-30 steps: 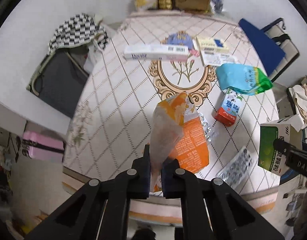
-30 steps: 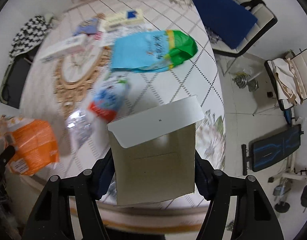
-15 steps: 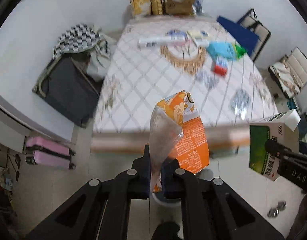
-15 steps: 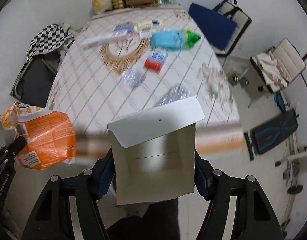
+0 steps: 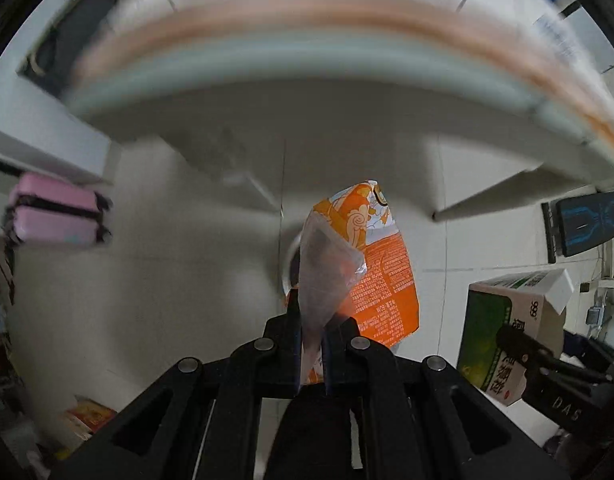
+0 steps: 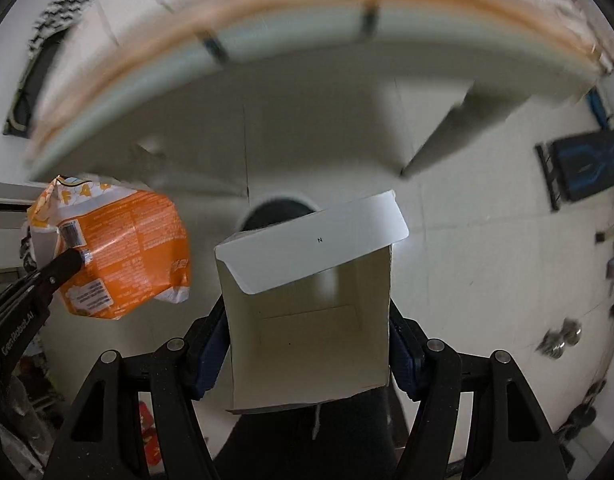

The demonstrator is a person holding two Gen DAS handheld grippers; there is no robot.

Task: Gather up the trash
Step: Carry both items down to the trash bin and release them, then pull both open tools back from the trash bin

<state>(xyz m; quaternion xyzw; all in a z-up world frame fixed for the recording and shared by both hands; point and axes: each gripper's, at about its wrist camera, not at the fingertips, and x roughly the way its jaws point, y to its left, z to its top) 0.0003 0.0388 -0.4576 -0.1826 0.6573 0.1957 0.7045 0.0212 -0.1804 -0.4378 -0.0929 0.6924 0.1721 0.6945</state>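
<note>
Holding trash in both claws, both pointing down at the tiled floor, just off the worktop edge, which smears across the top of both views.

Left claw: pinched nearly shut on the clear torn edge of an orange snack bag. Bag hangs below the pads over a round bin on the floor. Small white print on the orange panel is unreadable; the right wrist view shows a barcode and big yellow letters, roughly "F A".

Right claw: spread wide, clamped on the two side walls of an open carton, flap up. The carton sits over the near rim of the same bin.

Writing:
- Flap inside: a single "N", right wrist view only.
- Carton outside: green and white, "999" plus Chinese characters, left wrist view only.
- Right claw arm reads "DAS" in the left wrist view.
- Left claw arm carries white lettering in the right wrist view, too distorted to read surely.

View differences:
- Left: pink suitcase at left, and the bin mostly hidden behind the bag.
- Right: bin's dark opening shows clearly, empty carton interior, dumbbells at right.
- Both: black-and-blue bench at right.
</note>
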